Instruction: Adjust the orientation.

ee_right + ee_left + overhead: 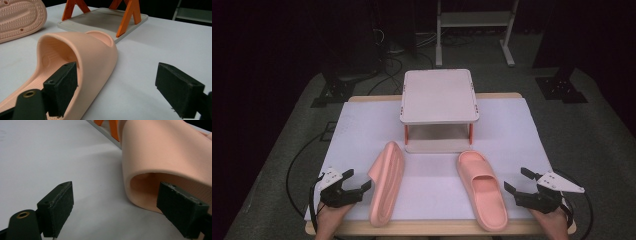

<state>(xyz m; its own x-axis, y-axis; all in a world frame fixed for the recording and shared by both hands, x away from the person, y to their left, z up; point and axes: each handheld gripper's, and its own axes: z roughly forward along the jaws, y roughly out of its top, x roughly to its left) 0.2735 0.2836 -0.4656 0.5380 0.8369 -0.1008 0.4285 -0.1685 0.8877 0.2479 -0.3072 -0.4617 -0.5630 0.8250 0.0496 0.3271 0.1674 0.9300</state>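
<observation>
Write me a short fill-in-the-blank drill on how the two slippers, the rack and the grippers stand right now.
1. The slipper on the right lies with its sole facing ____.
2. The slipper on the left is tipped on its ____.
3. Both the left gripper and the right gripper have their jaws ____.
4. The small rack has orange ____.

Missing words: down; side; open; legs

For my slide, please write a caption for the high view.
Two open grippers, left and right, flank pink slippers, one tipped on its side, one upright, before a small rack.
</observation>
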